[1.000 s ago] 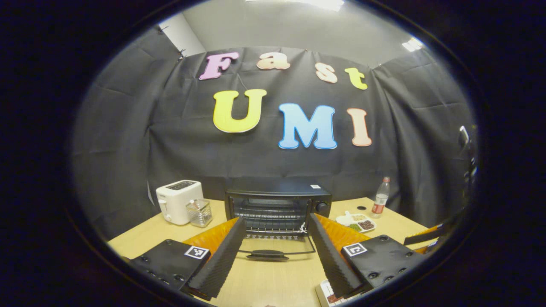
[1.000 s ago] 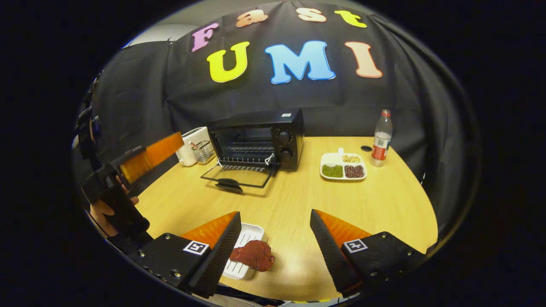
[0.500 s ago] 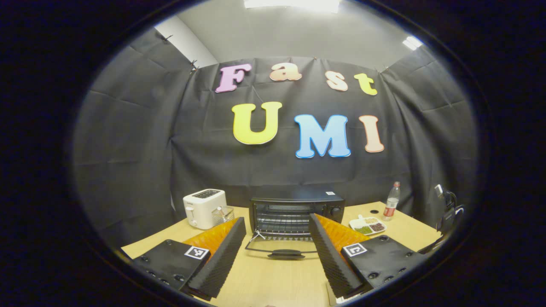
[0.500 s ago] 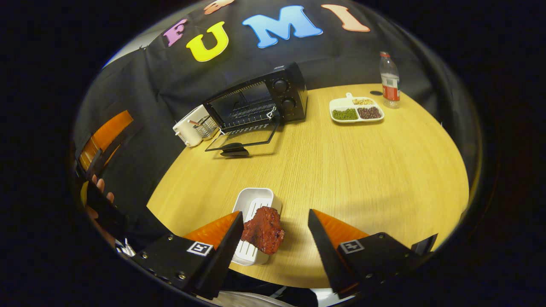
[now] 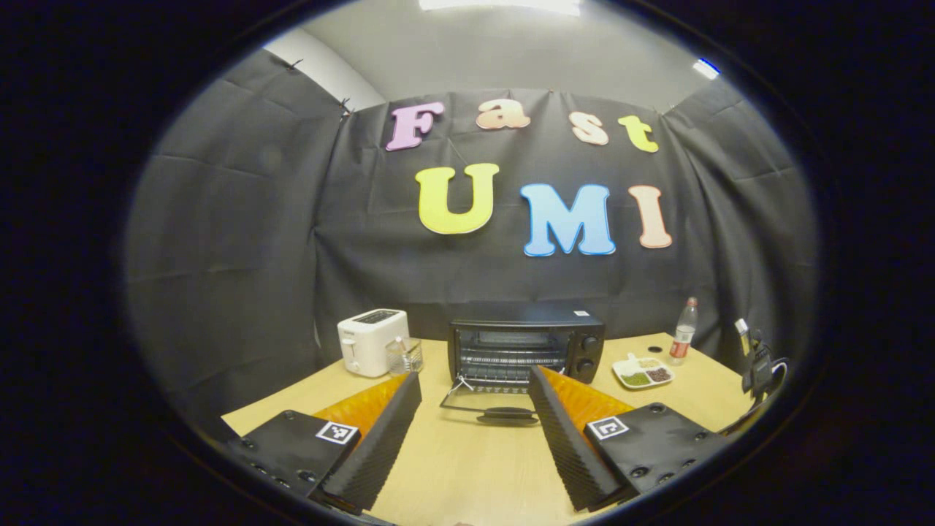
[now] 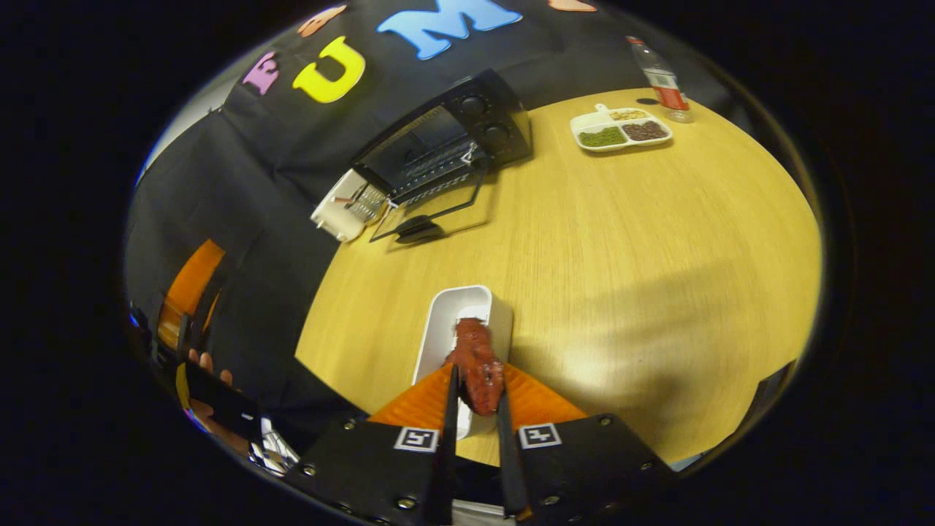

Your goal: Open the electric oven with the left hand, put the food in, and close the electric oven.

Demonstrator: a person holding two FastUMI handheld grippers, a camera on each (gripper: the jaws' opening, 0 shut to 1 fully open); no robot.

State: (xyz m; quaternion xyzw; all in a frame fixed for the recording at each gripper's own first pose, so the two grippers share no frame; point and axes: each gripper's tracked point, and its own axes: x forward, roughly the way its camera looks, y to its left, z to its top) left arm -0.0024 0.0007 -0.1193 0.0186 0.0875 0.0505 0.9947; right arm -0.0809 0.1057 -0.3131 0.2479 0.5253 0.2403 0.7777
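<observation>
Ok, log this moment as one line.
oven: door down | right gripper: shut on meat over tray | left gripper: open, empty

Black claw (image 6: 476,409) housings w/ screws — square markers, orange side panels.

Your straight line to the black electric oven (image 6: 467,135) runs over bare wooden tabletop (image 6: 628,241), but its glass door (image 6: 438,208) lies folded flat in front of the mouth, its dark handle (image 6: 416,229) nearest you. The white toaster (image 6: 337,214) and clear container (image 5: 405,356) crowd the oven's left; the white divided dish (image 6: 621,129) and plastic bottle (image 6: 661,73) stand off right.
</observation>
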